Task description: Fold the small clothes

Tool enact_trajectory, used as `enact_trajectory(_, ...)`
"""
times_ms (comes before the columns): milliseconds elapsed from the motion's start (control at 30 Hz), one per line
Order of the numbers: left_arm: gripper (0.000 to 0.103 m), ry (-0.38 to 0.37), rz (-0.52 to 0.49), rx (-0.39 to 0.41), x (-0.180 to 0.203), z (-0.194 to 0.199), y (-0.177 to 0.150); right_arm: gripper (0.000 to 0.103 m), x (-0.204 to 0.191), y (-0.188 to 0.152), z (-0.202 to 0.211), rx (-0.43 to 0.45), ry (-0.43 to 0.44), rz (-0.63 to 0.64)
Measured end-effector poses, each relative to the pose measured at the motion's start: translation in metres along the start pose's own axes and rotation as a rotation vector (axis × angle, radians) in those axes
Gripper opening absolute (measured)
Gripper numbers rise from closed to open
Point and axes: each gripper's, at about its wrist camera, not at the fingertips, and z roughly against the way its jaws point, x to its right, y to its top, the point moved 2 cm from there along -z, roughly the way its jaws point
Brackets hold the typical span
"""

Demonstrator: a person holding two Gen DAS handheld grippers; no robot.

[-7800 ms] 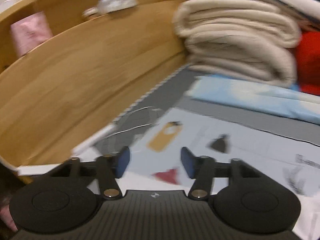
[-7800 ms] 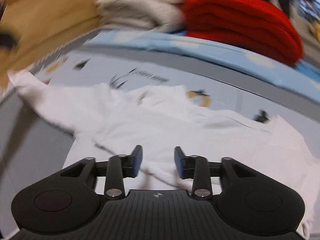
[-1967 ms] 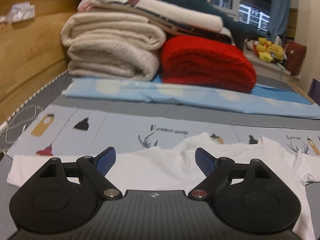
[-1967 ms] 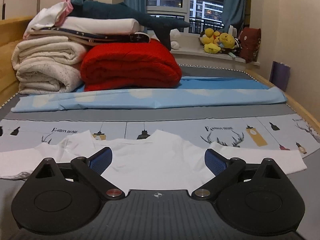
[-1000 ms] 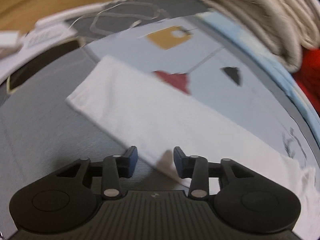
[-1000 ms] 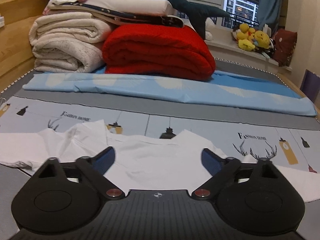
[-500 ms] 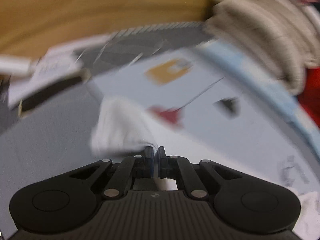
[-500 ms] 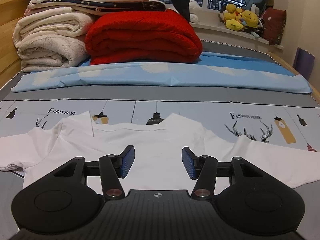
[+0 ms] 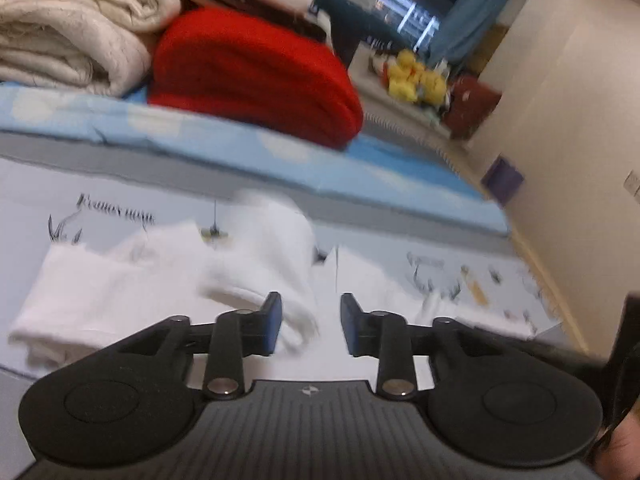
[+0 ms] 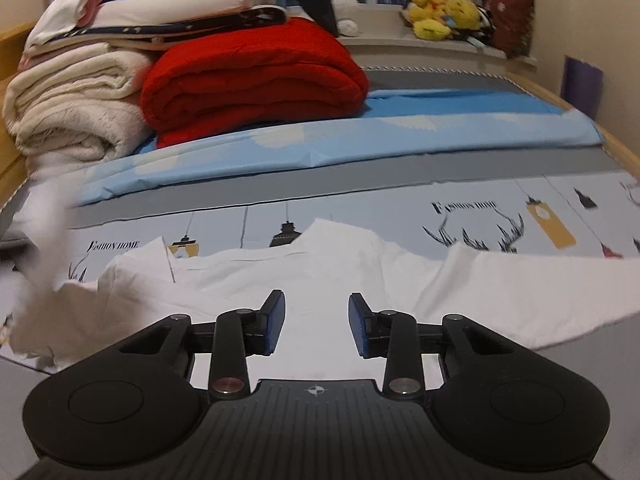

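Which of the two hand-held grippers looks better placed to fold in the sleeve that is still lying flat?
Probably the right gripper: it is open above the white shirt, whose flat sleeve stretches to its right.

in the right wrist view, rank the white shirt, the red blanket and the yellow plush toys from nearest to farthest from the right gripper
1. White shirt, spread just ahead of the open right gripper.
2. Red blanket, folded, farther back, left of centre.
3. Yellow plush toys, farthest, on the window ledge, upper right.
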Motion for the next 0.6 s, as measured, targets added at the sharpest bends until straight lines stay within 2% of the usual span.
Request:
enact_trajectory(100,0.036,0.166,0.052,-0.008,-0.022,-0.004,0.0,0.037,0.007,-0.003,0.0,-0.007,-0.011,-0.033)
enact_trajectory(167,0.036,0.311,0.09,-0.004,-0.045,-0.002,0.002,0.037,0.011,-0.007,-0.002,-0.012,-0.016,-0.048)
enact_trajectory(267,0.036,0.447,0.156,-0.024,-0.073,-0.003,0.003,0.037,0.014,-0.015,-0.012,-0.033,-0.017,-0.054)
enact_trajectory(367,0.036,0.489,0.19,-0.058,-0.091,-0.005,0.007,0.037,0.012,-0.021,-0.027,-0.062,0.013,-0.082)
enact_trajectory(500,0.036,0.481,0.201,-0.068,-0.098,-0.01,0.015,0.037,0.001,-0.026,-0.048,-0.101,0.096,-0.129)
enact_trajectory(600,0.036,0.484,0.21,-0.071,-0.103,-0.009,0.021,0.048,-0.017,-0.031,-0.066,-0.125,0.144,-0.114)
